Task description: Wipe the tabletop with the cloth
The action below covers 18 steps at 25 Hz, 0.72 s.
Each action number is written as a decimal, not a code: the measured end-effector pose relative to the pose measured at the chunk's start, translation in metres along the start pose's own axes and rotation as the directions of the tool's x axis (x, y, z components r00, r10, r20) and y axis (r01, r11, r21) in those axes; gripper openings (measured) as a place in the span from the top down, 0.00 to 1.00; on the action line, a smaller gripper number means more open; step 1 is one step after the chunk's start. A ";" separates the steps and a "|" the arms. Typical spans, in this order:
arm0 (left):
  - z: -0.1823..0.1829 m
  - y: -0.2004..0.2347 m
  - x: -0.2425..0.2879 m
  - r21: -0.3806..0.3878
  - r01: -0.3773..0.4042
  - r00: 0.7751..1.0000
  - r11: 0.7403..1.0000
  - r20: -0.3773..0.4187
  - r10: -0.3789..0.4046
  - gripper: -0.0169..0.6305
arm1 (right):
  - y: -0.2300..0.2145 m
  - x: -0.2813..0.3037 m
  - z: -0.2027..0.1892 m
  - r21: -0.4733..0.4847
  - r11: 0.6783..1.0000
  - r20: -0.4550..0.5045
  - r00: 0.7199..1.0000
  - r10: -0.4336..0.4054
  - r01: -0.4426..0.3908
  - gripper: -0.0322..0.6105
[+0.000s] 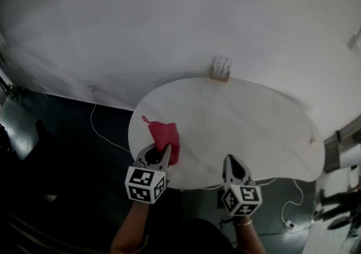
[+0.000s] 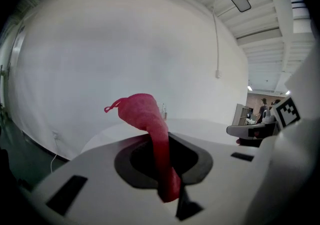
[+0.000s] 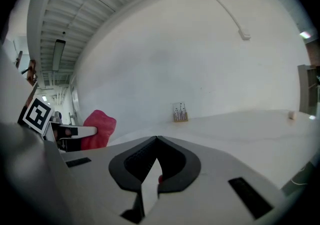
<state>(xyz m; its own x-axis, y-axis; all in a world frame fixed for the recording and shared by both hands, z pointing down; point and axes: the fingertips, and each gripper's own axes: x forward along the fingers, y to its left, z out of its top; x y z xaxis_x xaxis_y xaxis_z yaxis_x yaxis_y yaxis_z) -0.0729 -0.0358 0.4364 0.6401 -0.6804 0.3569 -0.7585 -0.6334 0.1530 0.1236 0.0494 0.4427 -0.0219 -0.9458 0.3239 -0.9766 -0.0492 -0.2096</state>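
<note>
A red cloth [image 1: 165, 139] hangs from my left gripper [image 1: 164, 151], which is shut on it over the near left edge of the white oval tabletop [image 1: 237, 128]. In the left gripper view the cloth [image 2: 152, 134] rises out from between the closed jaws and flops over at its top, with a small loop at the tip. My right gripper [image 1: 230, 162] is shut with nothing in it, held over the table's near edge to the right of the cloth. From the right gripper view the cloth [image 3: 97, 128] shows at the left, beside the left gripper.
A small holder with sticks [image 1: 221, 68] stands at the table's far edge against the white wall. A tiny object [image 1: 312, 141] lies near the right rim. Cables [image 1: 101, 131] run over the dark floor on the left, and a power strip [image 1: 289, 224] lies at the lower right.
</note>
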 end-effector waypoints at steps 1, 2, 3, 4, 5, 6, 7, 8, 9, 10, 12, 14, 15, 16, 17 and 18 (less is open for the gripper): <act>0.002 0.004 0.005 -0.001 0.006 1.000 1.000 0.002 -0.006 0.90 | -0.001 0.007 0.003 -0.004 1.000 0.001 1.000 -0.008 0.008 0.95; 0.004 0.008 0.011 -0.002 0.012 1.000 1.000 0.001 -0.012 0.91 | -0.002 0.013 0.005 -0.005 1.000 0.003 1.000 -0.016 0.016 0.95; 0.006 0.011 0.016 -0.003 0.018 1.000 1.000 -0.002 -0.018 0.91 | -0.003 0.019 0.007 -0.003 1.000 0.004 1.000 -0.022 0.022 0.95; 0.007 0.014 0.022 -0.004 0.022 1.000 1.000 -0.007 -0.022 0.90 | -0.005 0.025 0.008 0.002 1.000 0.004 1.000 -0.029 0.029 0.95; 0.008 0.016 0.027 -0.005 0.025 1.000 1.000 -0.012 -0.025 0.90 | -0.006 0.029 0.009 0.005 0.999 0.002 0.999 -0.035 0.035 0.95; 0.007 0.017 0.030 -0.006 0.027 0.999 1.000 -0.016 -0.028 0.90 | -0.007 0.031 0.009 0.006 0.999 0.001 0.999 -0.039 0.039 0.95; 0.006 0.016 0.032 -0.007 0.030 0.999 1.000 -0.019 -0.030 0.90 | -0.008 0.030 0.009 0.004 0.999 0.000 0.999 -0.043 0.043 0.95; 0.005 0.015 0.034 -0.008 0.034 0.999 0.999 -0.022 -0.034 0.91 | -0.010 0.030 0.007 0.002 0.999 0.001 0.999 -0.046 0.046 0.95; 0.004 0.014 0.038 -0.006 0.038 0.999 0.999 -0.027 -0.038 0.90 | -0.014 0.031 0.007 0.002 0.999 0.001 0.999 -0.050 0.050 0.95; 0.006 0.013 0.046 -0.002 0.042 0.999 0.999 -0.034 -0.042 0.90 | -0.020 0.036 0.009 0.004 0.999 0.000 0.999 -0.054 0.054 0.95; 0.011 0.012 0.067 0.004 0.049 0.997 0.999 -0.052 -0.048 0.91 | -0.033 0.048 0.014 0.013 0.998 -0.006 0.998 -0.065 0.065 0.95; 0.013 0.007 0.085 -0.008 0.063 0.995 0.998 -0.072 -0.064 0.91 | -0.044 0.055 0.017 0.020 0.997 -0.016 0.997 -0.071 0.072 0.95; 0.013 0.003 0.094 -0.017 0.075 0.994 0.997 -0.083 -0.076 0.91 | -0.049 0.056 0.019 0.020 0.997 -0.019 0.997 -0.072 0.073 0.95; 0.013 -0.001 0.103 -0.025 0.090 0.991 0.996 -0.095 -0.092 0.91 | -0.053 0.058 0.020 0.020 0.997 -0.022 0.997 -0.073 0.073 0.95; 0.013 -0.006 0.113 -0.029 0.106 0.988 0.994 -0.110 -0.109 0.90 | -0.057 0.059 0.021 0.018 0.997 -0.025 0.997 -0.074 0.074 0.95; 0.013 -0.013 0.124 -0.031 0.125 0.984 0.992 -0.125 -0.128 0.91 | -0.062 0.060 0.020 0.016 0.997 -0.031 0.996 -0.078 0.079 0.95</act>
<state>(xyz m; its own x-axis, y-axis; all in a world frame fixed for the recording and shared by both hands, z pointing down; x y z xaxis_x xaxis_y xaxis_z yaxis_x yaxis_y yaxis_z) 0.0176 -0.1166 0.4669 0.7112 -0.5423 0.4472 -0.6763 -0.7015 0.2248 0.1867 -0.0105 0.4561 0.0478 -0.9287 0.3677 -0.9717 -0.1286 -0.1984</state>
